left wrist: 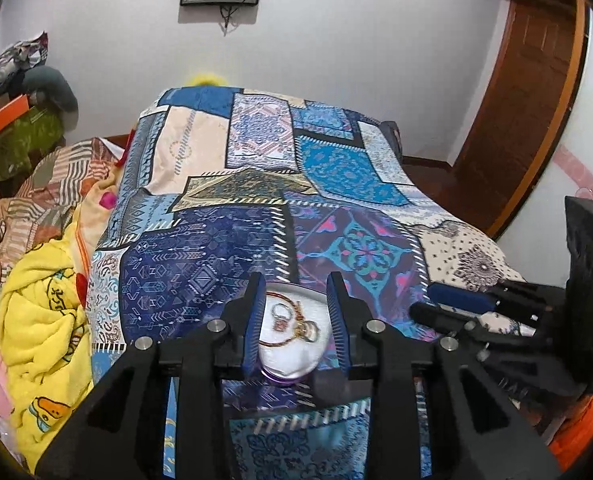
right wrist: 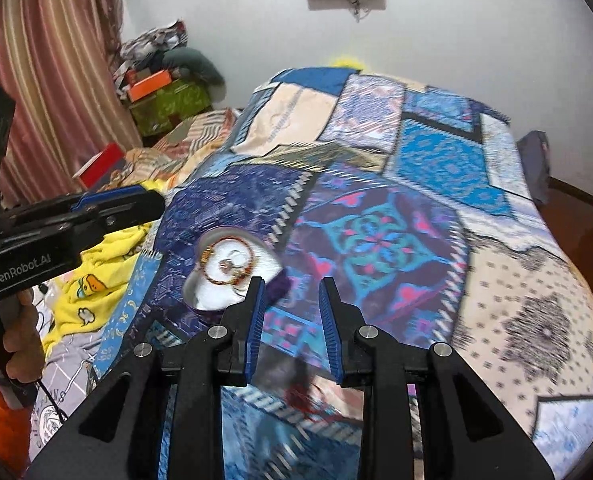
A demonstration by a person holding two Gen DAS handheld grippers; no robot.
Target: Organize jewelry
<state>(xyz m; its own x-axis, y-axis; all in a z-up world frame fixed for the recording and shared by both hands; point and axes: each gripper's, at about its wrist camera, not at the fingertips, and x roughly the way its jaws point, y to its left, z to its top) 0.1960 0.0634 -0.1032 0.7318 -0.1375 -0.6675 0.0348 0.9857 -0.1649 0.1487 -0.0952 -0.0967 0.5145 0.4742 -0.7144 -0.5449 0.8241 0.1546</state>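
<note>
**Jewelry gathered in the heart box, both tools free**

On the bed (left wrist: 256, 184), the white heart-shaped box (left wrist: 292, 344) sits between the left hand-held gripper's (left wrist: 296, 320) wide-open fingers, holding one bangle (left wrist: 292, 320) and what look like two rings (left wrist: 282, 312). The right hand-held gripper (right wrist: 290, 320) hangs open and empty, with the box at its 10 o'clock. The sorting step looks nearly done; next probably calls for closing or steadying the box.

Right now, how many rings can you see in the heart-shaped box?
2, both inside the bangle on the white lining of the heart-shaped box: one ring toward the left, another ring by the bangle's right edge. Smaller pieces may be hidden.
</note>
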